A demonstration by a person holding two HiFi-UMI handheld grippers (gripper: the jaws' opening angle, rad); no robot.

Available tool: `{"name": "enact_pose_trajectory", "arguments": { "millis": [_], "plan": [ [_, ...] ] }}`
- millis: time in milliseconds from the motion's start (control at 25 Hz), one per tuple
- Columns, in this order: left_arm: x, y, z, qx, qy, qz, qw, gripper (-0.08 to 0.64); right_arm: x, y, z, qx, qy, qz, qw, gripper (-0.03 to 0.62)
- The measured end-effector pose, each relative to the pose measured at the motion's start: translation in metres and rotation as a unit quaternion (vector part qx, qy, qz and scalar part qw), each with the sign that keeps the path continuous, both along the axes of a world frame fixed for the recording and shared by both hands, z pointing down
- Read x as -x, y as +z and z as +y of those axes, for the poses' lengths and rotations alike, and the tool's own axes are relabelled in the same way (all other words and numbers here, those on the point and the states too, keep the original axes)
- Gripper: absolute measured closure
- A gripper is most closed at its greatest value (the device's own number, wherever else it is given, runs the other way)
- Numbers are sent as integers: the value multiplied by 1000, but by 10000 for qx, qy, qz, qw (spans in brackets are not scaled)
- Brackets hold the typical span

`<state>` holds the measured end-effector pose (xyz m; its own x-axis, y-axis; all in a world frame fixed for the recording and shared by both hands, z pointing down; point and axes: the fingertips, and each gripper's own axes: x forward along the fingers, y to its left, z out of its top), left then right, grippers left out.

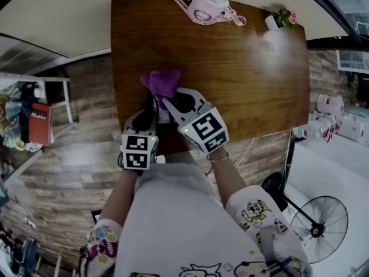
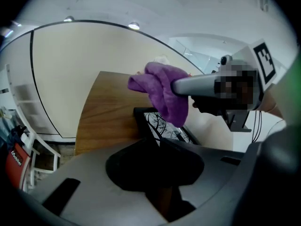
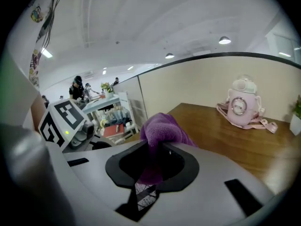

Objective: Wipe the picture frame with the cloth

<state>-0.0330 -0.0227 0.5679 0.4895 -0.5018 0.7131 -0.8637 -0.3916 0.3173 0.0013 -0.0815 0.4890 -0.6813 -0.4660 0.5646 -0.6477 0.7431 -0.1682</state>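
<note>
Forearms reach forward side by side, both tools pitched down over the table (image 1: 242, 68): left gripper (image 2: 157, 142) clamps the picture frame (image 2: 162, 125) edge, right gripper (image 3: 153, 149) pinches the purple cloth (image 3: 162, 128) just above that frame.

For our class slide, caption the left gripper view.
Left tongs grip the picture frame; right tongs hold a purple cloth over it, above the wooden table.

Bare tabletop (image 1: 242, 85) ahead (bottle (image 1: 209, 6) beyond)
</note>
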Motion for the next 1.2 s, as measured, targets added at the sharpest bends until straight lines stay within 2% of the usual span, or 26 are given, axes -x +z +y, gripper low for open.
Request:
{"name": "enact_pose_trajectory", "arguments": {
  "millis": [280, 560, 720, 960, 1200],
  "plan": [
    [0, 0, 0, 26, -46, 10, 10000, 477, 33, 33, -3, 260, -1152, 589, 9913, 546],
    [1, 0, 0, 33, -50, 0, 10000, 477, 44, 57, -4, 310, -2038, 1127, 9720, 546],
    [1, 0, 0, 44, -104, 11, 9999, 479, 46, 63, -3, 352, -2269, 1151, 9664, 547],
    [2, 1, -1, 87, -193, 31, 9998, 480, 39, 64, 0, 264, -2520, 1458, 9563, 548],
    [2, 1, 1, 46, -246, -13, 9997, 482, 19, 67, 9, 237, -2558, 1595, 9532, 548]
  ]
}}
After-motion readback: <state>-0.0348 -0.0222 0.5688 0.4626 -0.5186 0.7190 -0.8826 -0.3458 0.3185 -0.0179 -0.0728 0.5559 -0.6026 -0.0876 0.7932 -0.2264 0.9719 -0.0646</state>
